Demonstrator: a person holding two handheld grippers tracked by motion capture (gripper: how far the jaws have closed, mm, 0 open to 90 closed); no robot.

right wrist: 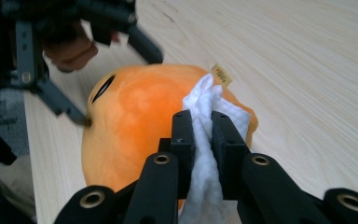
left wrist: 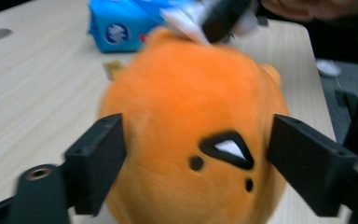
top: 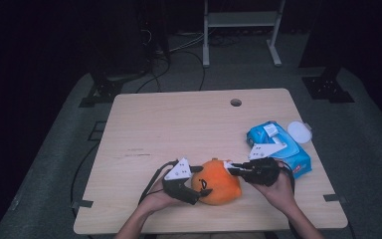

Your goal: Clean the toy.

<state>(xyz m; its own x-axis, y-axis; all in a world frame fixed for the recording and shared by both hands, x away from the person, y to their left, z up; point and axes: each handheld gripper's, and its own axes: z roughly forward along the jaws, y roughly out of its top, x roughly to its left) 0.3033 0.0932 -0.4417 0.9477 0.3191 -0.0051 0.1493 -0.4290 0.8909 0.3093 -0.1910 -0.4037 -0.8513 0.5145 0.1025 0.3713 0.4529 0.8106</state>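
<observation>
Plush (top: 216, 182), orange and round, sits at the near edge of the tabletop (top: 179, 124), right in front of the person and between both hands. It looks like a wiping job: the toy is being cleaned with a white wipe (right wrist: 205, 140). My guess is that the work is well under way but not finished, since the wipe is pressed on the top of the plush and not set aside, and I can't tell how much of the fabric has been covered.

Left tongs (top: 191, 185) sit against the plush's left side, by its stitched eye (left wrist: 228, 149). Their jaws stand apart on either flank of the toy; in the left gripper view both pads lie at the edge of the fur with no clear dent in it, so I'd call them loose around it rather than squeezing.

Right tongs (top: 234, 169) come in from the plush's right and are clamped tight on the wipe, whose bunched end lies on the plush's upper right, next to a small yellow tag (right wrist: 221, 74).

Beyond the plush, to its right and farther back, lies a blue pack (top: 278, 147) of wipes, with a white lid (top: 299, 132) just behind it. A round hole (top: 236, 102) marks the far edge.
</observation>
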